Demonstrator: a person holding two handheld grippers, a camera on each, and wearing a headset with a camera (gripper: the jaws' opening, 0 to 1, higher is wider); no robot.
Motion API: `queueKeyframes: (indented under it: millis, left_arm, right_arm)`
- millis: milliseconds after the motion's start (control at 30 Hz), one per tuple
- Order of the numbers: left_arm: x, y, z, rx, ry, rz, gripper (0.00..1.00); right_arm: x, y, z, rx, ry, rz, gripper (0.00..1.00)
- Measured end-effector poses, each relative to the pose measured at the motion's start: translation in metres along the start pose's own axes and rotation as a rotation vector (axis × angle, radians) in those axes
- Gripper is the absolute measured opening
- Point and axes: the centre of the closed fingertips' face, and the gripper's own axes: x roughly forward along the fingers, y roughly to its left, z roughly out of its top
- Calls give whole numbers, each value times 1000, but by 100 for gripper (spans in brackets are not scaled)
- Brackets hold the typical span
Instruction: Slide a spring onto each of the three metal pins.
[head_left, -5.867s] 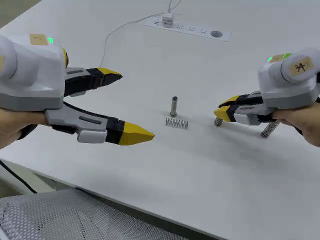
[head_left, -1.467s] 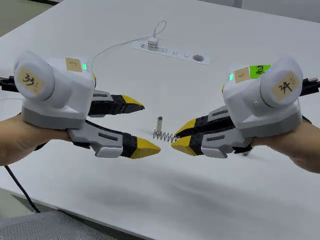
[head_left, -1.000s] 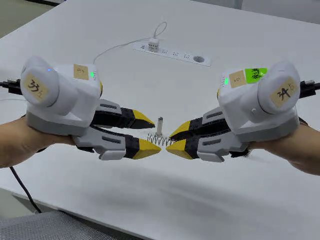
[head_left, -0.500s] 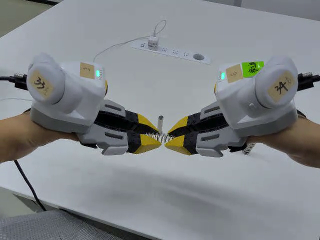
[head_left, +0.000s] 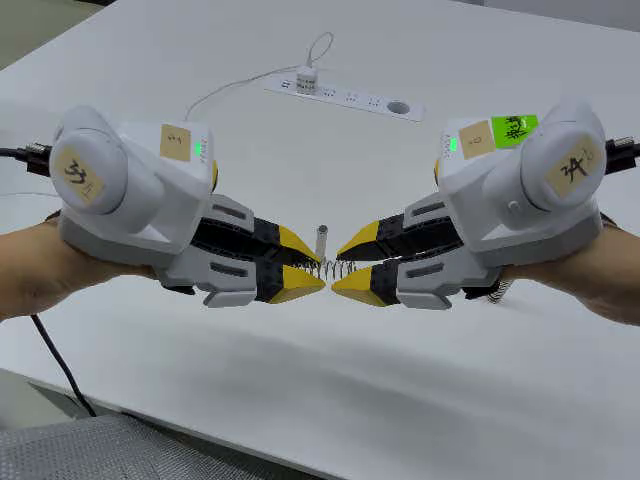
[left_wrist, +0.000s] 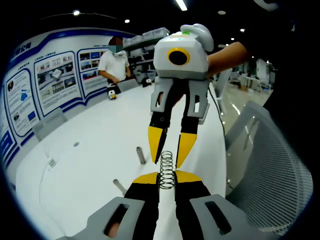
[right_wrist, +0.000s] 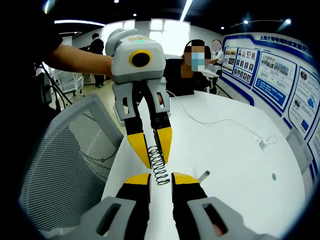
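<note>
A small steel spring stretches between the two grippers, just in front of a bare upright metal pin on the white table. My left gripper comes from the left and is shut on the spring's left end. Facing it tip to tip, my right gripper has its jaws slightly apart around the other end. Two more pins stand on the table in the left gripper view. A spring-covered pin peeks out behind the right gripper.
A white power strip with a plugged charger and a looping cable lies at the back. A grey mesh chair sits below the table's front edge. People stand or sit beyond the table in both gripper views.
Both grippers have closed in from either side on the spring beside the pin. The left jaws have shut on it, and the right jaws have parted a little in the last half second.
</note>
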Motion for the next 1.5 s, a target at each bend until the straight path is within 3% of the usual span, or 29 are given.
queueKeyframes:
  millis: [500,833,1133,1500]
  left_arm:
    - [1,-3,0,21,10,-9,10]
    - [2,-1,3,24,-9,-1,10]
    - [4,-3,2,34,-2,1,10]
    - [5,-6,-3,24,4,-3,10]
  right_arm:
    - [-3,3,0,14,-10,22,11]
    - [-13,3,10,48,-73,40,10]
    - [-16,6,24,62,-135,55,10]
    - [-11,11,29,63,-144,65,11]
